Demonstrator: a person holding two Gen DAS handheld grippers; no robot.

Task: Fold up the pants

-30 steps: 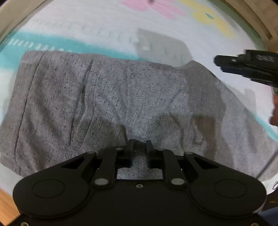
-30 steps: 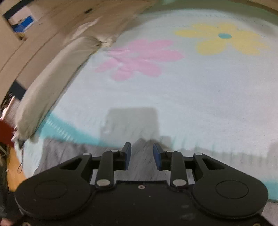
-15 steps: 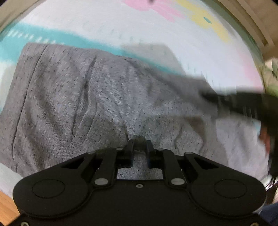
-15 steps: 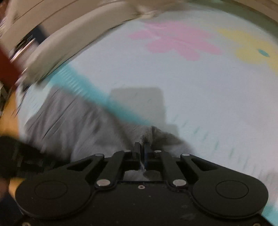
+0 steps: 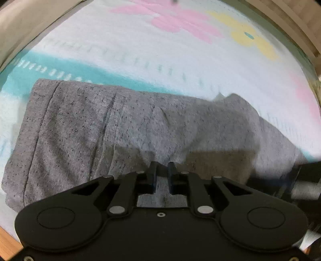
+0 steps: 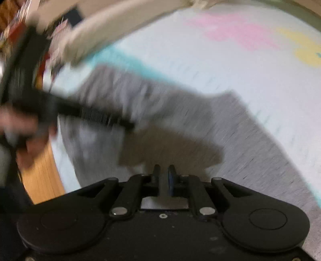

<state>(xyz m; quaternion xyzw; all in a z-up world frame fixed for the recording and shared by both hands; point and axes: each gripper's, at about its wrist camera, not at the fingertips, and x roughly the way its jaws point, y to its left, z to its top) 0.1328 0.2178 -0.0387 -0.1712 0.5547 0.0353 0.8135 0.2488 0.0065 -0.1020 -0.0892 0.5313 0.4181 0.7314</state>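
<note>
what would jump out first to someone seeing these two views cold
The grey speckled pants spread across the middle of the left wrist view, lying on a pale mat with a teal stripe and pink and yellow flowers at the top. Each black gripper fills the bottom of its own view, the left gripper and right gripper both pinching grey cloth. The right wrist view is heavily motion-blurred.

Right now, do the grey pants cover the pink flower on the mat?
No, the grey pants lie apart from the pink flower.
</note>
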